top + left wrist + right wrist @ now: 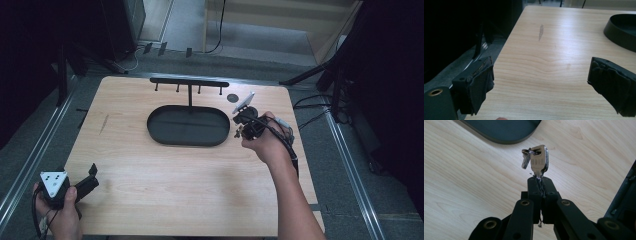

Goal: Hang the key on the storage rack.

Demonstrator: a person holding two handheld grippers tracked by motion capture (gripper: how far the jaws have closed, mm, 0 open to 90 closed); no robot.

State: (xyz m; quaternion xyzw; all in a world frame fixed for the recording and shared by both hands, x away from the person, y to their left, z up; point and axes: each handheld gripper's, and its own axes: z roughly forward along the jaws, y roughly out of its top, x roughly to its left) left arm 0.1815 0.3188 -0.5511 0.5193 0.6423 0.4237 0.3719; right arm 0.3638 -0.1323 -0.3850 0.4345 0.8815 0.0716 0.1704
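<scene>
My right gripper [540, 179] is shut on the blade of a silver key [539, 161]; the key's head sticks up past the jaws with a small ring and a second key [526, 160] hanging from it. In the high view the right gripper [242, 131] hovers just right of the black oval tray [189, 141], the keys [239, 132] small and dark at its tip. Behind the tray stands a black T-shaped rack [189, 83] with several short pegs. My left gripper [92, 176] sits at the table's near left corner; its jaws stand wide apart, nothing between them [541, 80].
A small dark disc [232, 98] lies on the wooden table [165, 190] near the back right, beside the right gripper's grey plate. A grey smudge [540, 32] marks the wood at the left. Dark stands and cables surround the table; its left edge drops off beside the left gripper.
</scene>
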